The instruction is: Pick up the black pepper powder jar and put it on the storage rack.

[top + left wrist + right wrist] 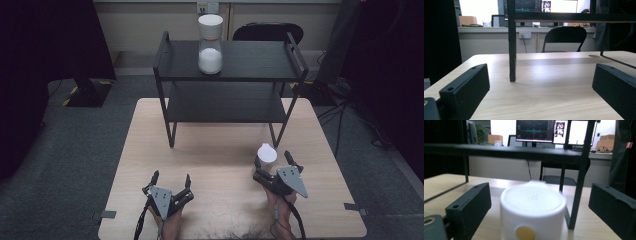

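On the table: a pale wood-grain table (210, 165) carries a black two-tier rack (227, 80) along its far edge, the rack's legs standing on the wood.
Rack top: a white canister (210, 44) with a clear lower part holding white grains stands left of the middle of the upper shelf.
White lidded container: the white container (532, 216) stands upright near the table's near right corner, in front of the rack's right front leg; a yellow dot marks its side.
Right gripper: the right gripper (278, 169) sits around that container, jaws wide to either side with a visible gap, pads not pressing.
Left gripper: the left gripper (171, 181) rests near the near left edge, jaws spread wide with nothing between them, facing the rack's left front leg.
Room: grey carpet floor, a black chair (564, 37) behind the table, a wall socket (525, 34), lit monitors (541, 131) on a far desk, dark curtains at both sides.
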`<state>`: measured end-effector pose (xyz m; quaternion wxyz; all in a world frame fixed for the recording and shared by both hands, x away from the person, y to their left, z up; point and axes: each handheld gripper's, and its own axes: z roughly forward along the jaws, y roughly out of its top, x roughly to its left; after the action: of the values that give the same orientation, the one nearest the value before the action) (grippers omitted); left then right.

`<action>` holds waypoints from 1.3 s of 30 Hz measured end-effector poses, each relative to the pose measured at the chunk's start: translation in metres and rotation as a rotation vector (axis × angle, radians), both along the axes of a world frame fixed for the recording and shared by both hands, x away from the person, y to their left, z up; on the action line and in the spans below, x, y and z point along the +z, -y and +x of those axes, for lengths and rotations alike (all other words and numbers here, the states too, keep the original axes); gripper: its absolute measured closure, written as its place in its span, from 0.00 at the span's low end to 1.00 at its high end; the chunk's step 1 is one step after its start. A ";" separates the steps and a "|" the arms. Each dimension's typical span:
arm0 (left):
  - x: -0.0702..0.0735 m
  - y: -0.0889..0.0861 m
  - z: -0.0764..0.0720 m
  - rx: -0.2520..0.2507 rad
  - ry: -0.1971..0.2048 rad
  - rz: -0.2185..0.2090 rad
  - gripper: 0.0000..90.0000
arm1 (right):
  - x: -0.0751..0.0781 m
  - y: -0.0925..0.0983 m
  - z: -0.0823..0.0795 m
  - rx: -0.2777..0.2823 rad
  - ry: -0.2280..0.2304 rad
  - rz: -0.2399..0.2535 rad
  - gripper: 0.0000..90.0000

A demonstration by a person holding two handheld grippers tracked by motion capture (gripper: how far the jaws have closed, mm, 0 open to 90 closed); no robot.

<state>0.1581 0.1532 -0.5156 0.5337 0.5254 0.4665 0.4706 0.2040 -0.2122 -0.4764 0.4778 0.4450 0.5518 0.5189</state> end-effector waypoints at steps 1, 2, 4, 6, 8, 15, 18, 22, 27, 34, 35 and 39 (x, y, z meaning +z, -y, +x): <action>0.000 0.000 0.000 0.000 0.000 0.000 0.01 | -0.003 -0.003 0.001 -0.007 -0.001 -0.007 0.05; 0.000 0.000 0.000 -0.001 0.000 0.000 0.01 | -0.005 -0.005 0.001 -0.011 -0.006 -0.010 0.06; 0.000 0.000 0.000 -0.001 0.000 0.000 0.00 | -0.009 -0.007 0.002 -0.011 -0.019 -0.001 0.08; 0.000 0.000 0.000 -0.001 0.000 0.000 0.00 | -0.012 -0.010 0.002 -0.022 -0.029 0.004 0.09; 0.000 0.000 0.000 -0.001 0.000 0.000 0.00 | -0.014 -0.012 0.003 -0.032 -0.036 -0.002 0.11; 0.000 0.000 0.000 -0.001 0.000 0.000 0.00 | -0.015 -0.011 0.005 -0.034 -0.060 0.018 0.22; 0.000 0.000 0.000 -0.001 0.000 0.000 0.00 | -0.015 -0.011 0.005 -0.029 -0.057 0.014 0.26; 0.000 0.000 0.000 -0.001 0.000 0.000 0.00 | -0.016 -0.012 0.006 -0.027 -0.064 0.018 0.30; 0.000 0.000 0.000 -0.001 0.000 0.000 0.00 | -0.014 -0.012 0.006 -0.026 -0.071 0.018 0.32; 0.000 0.000 0.000 -0.001 0.000 -0.001 0.00 | -0.012 -0.010 0.006 -0.020 -0.077 0.026 0.32; 0.000 0.000 0.000 -0.001 0.000 0.000 0.00 | -0.012 -0.009 0.006 -0.019 -0.078 0.025 0.32; 0.000 0.000 0.000 -0.001 0.000 0.000 0.00 | -0.010 -0.008 0.006 -0.010 -0.084 0.021 0.33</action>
<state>0.1581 0.1534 -0.5156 0.5341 0.5255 0.4663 0.4703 0.2100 -0.2043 -0.4861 0.4522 0.4740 0.5636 0.5032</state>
